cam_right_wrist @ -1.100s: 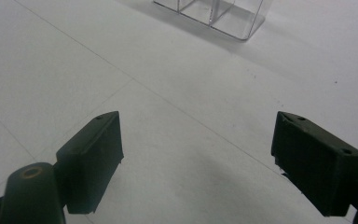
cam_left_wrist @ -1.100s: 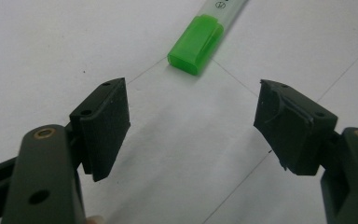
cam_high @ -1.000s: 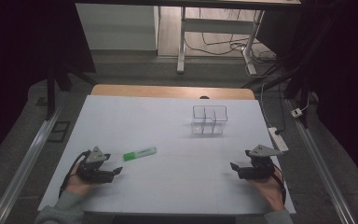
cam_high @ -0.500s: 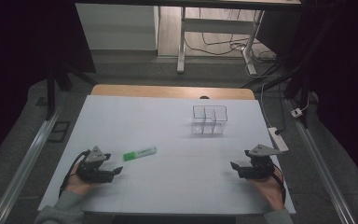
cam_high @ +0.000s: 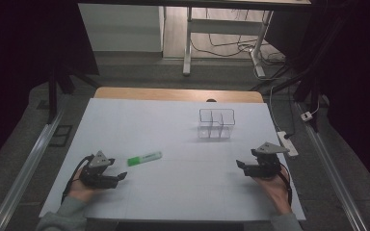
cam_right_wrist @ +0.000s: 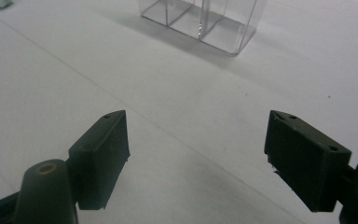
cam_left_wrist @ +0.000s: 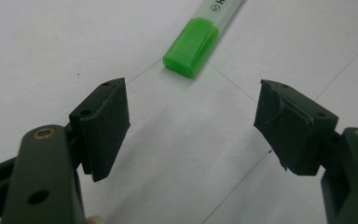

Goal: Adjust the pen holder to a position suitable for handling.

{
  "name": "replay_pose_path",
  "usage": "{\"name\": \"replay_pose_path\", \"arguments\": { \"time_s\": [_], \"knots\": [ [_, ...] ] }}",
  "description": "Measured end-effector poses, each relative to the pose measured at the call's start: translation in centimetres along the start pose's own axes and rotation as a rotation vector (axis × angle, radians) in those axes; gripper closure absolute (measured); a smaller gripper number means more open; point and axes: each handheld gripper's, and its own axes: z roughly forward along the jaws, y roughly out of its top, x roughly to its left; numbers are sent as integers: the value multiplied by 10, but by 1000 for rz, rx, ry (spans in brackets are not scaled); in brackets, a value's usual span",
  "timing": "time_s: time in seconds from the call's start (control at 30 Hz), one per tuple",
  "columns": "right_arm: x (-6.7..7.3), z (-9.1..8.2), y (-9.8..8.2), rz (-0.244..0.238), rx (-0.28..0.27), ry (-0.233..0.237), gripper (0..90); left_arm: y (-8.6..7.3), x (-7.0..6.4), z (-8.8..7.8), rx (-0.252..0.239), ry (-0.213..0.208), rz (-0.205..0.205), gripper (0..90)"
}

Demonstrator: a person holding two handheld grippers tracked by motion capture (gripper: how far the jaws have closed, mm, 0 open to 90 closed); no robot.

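Observation:
A green highlighter (cam_high: 144, 158) lies on the white table sheet (cam_high: 173, 139), its green cap (cam_left_wrist: 190, 46) pointing toward my left gripper. My left gripper (cam_high: 121, 176) rests low at the near left, open and empty (cam_left_wrist: 191, 123), a short way short of the cap. A clear plastic organizer (cam_high: 216, 123) with several compartments stands at the back right and looks empty (cam_right_wrist: 200, 21). Near the right edge my right gripper (cam_high: 239, 166) is open (cam_right_wrist: 196, 156) with nothing between its fingers, the organizer ahead of it.
Bare wood of the table (cam_high: 173, 94) shows beyond the sheet's far edge. A white power strip (cam_high: 287, 143) lies off the table's right side. Metal rails (cam_high: 24, 173) run along the floor on both sides. A desk frame (cam_high: 221, 33) and cables stand behind.

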Motion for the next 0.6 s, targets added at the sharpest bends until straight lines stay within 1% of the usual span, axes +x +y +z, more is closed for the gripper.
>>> {"name": "replay_pose_path", "arguments": {
  "time_s": [0.1, 0.2, 0.4, 0.6],
  "knots": [
    [-1, 2, 3, 1, 8, -4, 223, 0, 0, 0, 1, 0, 1, 260],
    [-3, 6, 7, 14, 15, -8, 228, 0, 0, 0, 1, 0, 1, 260],
    [-9, 13, 16, 35, -1, -11, 231, 0, 0, 1, 5, 1, 4, 260],
    [-15, 22, 25, 42, 3, -14, 232, 0, 0, 1, 6, 1, 5, 260]
  ]
}}
